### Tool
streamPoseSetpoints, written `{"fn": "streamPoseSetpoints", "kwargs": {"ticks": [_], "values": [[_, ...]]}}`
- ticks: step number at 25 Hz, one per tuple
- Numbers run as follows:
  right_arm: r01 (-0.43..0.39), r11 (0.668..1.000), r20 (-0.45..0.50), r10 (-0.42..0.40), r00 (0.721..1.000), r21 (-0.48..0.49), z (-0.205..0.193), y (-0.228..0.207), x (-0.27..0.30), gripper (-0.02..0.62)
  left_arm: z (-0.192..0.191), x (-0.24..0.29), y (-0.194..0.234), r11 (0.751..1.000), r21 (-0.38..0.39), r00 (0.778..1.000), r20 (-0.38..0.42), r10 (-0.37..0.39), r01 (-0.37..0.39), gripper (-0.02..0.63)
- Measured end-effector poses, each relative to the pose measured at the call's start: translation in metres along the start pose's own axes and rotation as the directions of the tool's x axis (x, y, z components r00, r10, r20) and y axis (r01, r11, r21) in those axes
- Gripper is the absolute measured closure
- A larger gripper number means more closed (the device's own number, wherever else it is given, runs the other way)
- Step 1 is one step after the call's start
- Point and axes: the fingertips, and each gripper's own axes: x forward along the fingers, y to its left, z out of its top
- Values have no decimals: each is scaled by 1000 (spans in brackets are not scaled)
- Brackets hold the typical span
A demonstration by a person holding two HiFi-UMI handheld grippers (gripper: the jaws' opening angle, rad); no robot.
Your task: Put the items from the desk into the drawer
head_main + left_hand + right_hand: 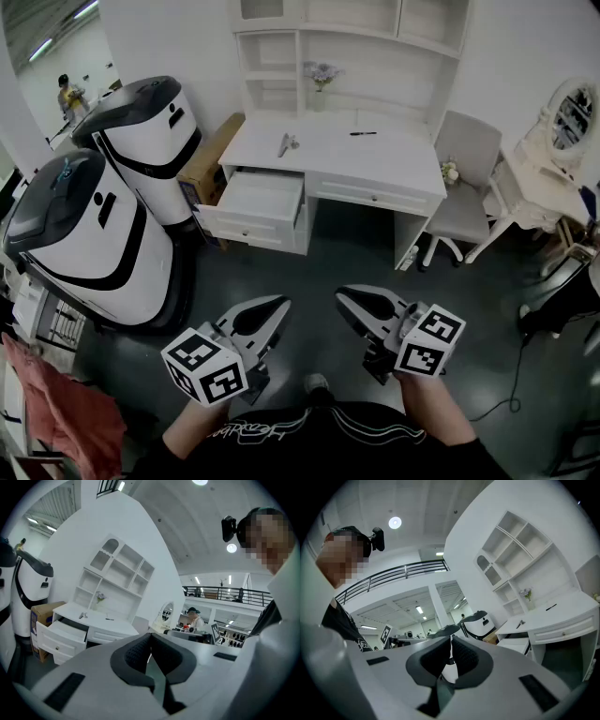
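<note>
Head view: left gripper (278, 304) and right gripper (344, 294) both closed, empty, well short of desk (394, 161). Pen (363, 133) judged light, slim, slippery; pinch mid-barrel. Drawer (259, 198) stands open.

A cardboard box (208, 155) sits beside white-and-black machines (89, 239); a grey chair (464, 183) stands apart.
</note>
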Motion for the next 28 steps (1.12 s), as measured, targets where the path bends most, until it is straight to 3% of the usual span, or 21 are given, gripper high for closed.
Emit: {"fn": "streamPoseSetpoints", "kwargs": {"ticks": [17, 28], "values": [[-14, 1000, -70, 15, 997, 15, 23, -134, 29, 545, 17, 129, 72, 1000, -23, 999, -42, 4, -5, 586], [-4, 1000, -31, 5, 1000, 24, 66, -210, 48, 545, 46, 207, 101, 999, -17, 998, -50, -41, 40, 586]]}}
